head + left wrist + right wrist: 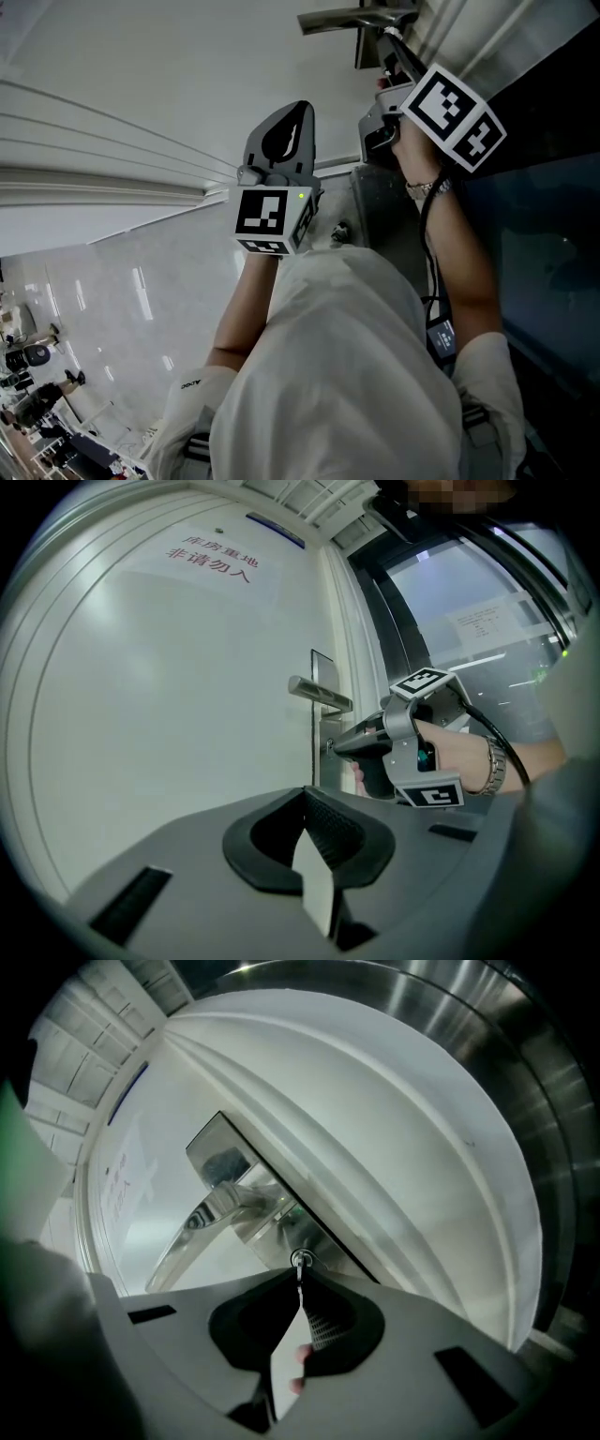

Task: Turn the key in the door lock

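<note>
- The key sits in the keyhole of the metal lock plate, just below the lever handle of the white door.
- The right gripper reaches level to this place under the lever handle. Its jaws are nearly together and pinch the head of the key between their tips.
- The right hand holds this gripper from behind, and a wrist watch is on its wrist.
- In the right gripper view the lever handle and the lock plate appear slanted, so this gripper is rolled to one side.
- The left gripper is well apart from the lever handle, back from the door. It points level at the bare door panel beside the handle. Its jaws are closed together and nothing is between them.
- A sign with red characters is on the door, high above the lever handle.
- A dark glass panel stands beyond the lever handle, past the door's edge.
</note>
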`<state>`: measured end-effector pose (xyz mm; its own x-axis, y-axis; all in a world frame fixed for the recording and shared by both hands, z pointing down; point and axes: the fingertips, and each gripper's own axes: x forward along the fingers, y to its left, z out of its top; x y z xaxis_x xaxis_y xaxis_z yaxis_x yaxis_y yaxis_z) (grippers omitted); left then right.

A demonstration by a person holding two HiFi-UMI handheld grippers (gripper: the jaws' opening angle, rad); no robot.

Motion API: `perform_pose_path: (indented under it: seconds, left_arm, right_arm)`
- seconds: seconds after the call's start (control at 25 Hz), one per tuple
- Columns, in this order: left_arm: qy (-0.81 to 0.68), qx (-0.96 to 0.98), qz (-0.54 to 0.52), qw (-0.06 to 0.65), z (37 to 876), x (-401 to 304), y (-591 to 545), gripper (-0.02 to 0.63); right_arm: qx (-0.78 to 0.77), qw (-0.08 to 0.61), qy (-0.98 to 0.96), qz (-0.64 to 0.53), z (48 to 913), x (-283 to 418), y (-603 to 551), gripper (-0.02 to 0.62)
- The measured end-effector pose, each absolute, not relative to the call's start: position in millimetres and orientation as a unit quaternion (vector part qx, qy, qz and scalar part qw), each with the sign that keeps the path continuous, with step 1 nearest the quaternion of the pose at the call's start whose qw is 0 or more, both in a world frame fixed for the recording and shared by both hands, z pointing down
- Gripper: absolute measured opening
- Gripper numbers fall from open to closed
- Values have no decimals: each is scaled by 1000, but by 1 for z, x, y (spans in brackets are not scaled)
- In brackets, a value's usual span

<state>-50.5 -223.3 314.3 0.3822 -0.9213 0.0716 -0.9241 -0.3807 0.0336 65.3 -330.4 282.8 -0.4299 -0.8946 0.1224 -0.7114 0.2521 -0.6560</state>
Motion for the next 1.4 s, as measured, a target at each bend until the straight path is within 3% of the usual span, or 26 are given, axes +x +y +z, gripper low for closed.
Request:
perform_pose_path:
  seconds: [0.24, 0.6, 1.0, 1.4]
  left_arm:
    - [-559, 828, 20, 33, 311, -51, -221, 8]
    - [-565, 825, 12, 28, 303, -56, -221, 8]
    - [-562, 826, 14, 24, 305, -56, -222, 8]
    - [-555, 832, 20, 19, 303, -49, -224, 8]
  right_arm:
    - [-473, 216, 739, -428, 280, 69, -330, 12]
    - [-468, 183, 772, -390, 280, 65, -328, 14]
    - [-485, -39, 853, -188, 308, 59, -308, 108]
    - [-506, -234, 827, 73, 296, 61, -310, 110]
